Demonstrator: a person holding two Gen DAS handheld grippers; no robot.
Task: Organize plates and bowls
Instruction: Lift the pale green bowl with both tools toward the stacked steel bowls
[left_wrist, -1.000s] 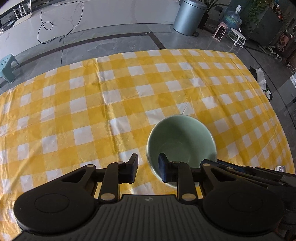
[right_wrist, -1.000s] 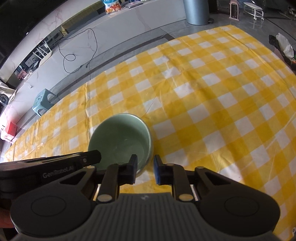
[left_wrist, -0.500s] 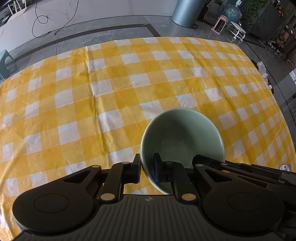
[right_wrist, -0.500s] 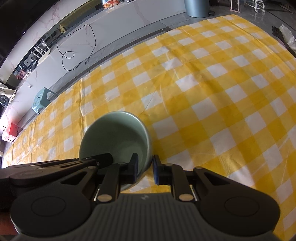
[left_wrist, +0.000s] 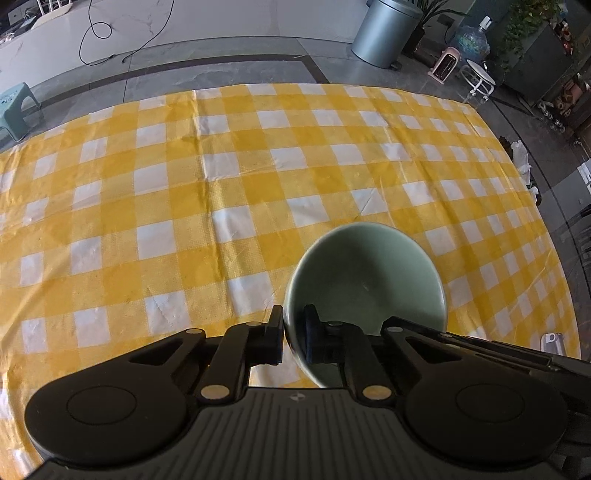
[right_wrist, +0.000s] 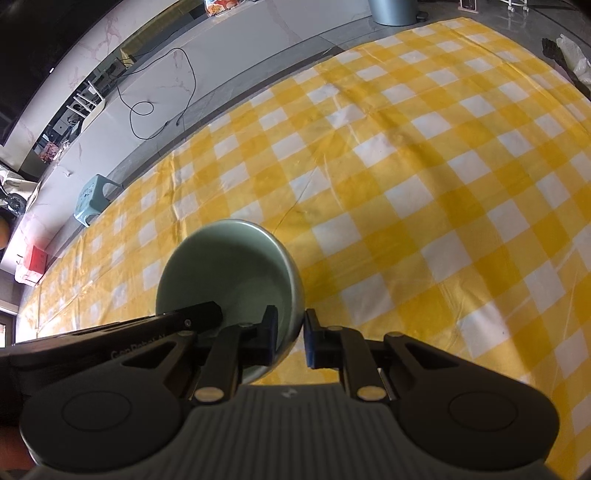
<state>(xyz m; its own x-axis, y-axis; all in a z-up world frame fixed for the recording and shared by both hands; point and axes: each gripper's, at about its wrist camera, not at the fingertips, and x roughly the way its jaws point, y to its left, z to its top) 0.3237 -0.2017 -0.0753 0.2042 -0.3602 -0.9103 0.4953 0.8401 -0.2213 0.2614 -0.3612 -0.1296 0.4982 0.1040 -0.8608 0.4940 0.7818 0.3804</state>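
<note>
On the yellow-and-white checked tablecloth (left_wrist: 192, 206), a pale green bowl (left_wrist: 364, 273) is pinched at opposite rims, the left gripper (left_wrist: 293, 334) closing onto its near-left wall while the right gripper (right_wrist: 290, 332) clamps the other side.

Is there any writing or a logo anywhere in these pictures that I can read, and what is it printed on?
"GenRobot.AI", partly cut off, in pale letters on the black body of the left gripper, seen in the right wrist view.
A colourful packet on the far counter carries print too small to read.
A small round mark on the ribbed housing holds no legible letters.
</note>
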